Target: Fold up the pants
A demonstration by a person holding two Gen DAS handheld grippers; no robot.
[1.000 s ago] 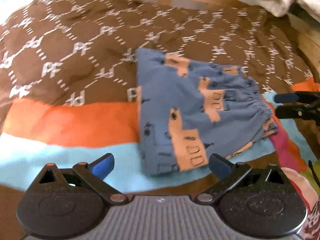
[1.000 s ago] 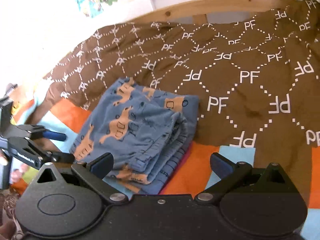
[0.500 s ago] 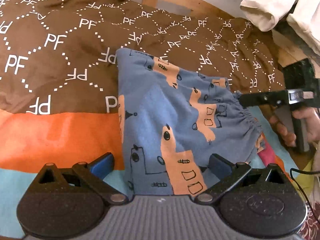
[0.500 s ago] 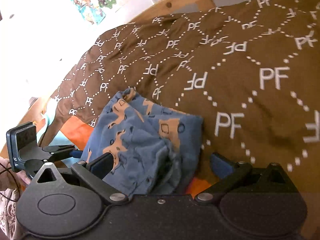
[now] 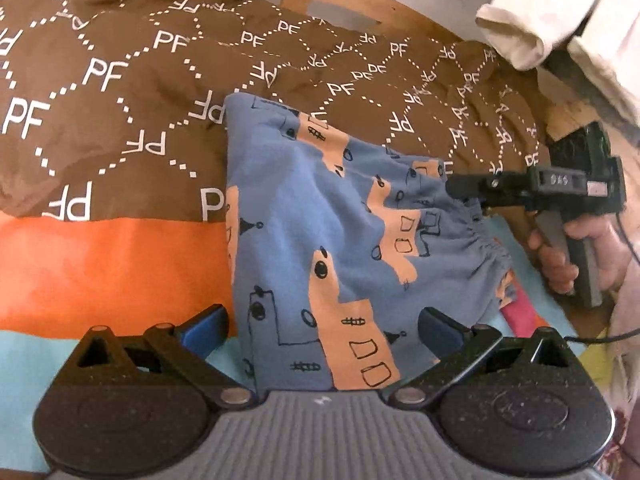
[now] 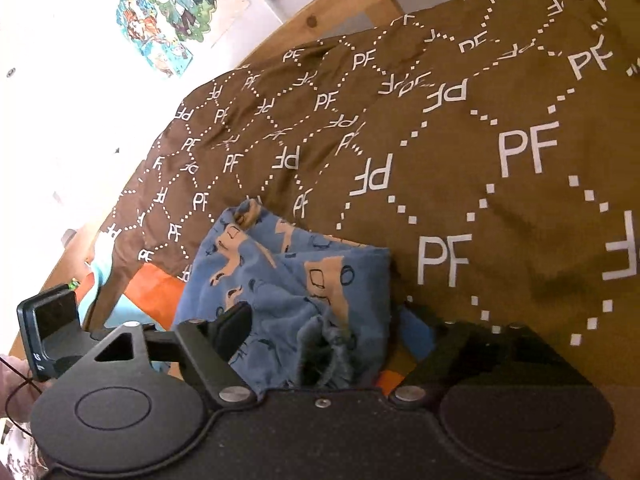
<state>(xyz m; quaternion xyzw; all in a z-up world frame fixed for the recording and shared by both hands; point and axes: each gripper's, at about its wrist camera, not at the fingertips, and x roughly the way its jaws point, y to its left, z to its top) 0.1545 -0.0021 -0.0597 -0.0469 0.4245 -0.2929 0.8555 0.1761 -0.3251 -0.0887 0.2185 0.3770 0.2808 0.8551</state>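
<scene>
The folded blue pants with orange prints lie on the bed, waistband to the right. My left gripper is open, its blue pads either side of the pants' near edge. My right gripper is open around the bunched waistband of the pants. It also shows in the left wrist view, its tips at the waistband's far corner. The left gripper shows at the left in the right wrist view.
A brown blanket with white PF letters covers the bed, above orange and light blue stripes. A wooden bed frame runs behind. White cloth hangs at the upper right. Posters hang on the wall.
Both grippers have moved in close to the pants. The left now straddles the near edge and the right now straddles the waistband.
</scene>
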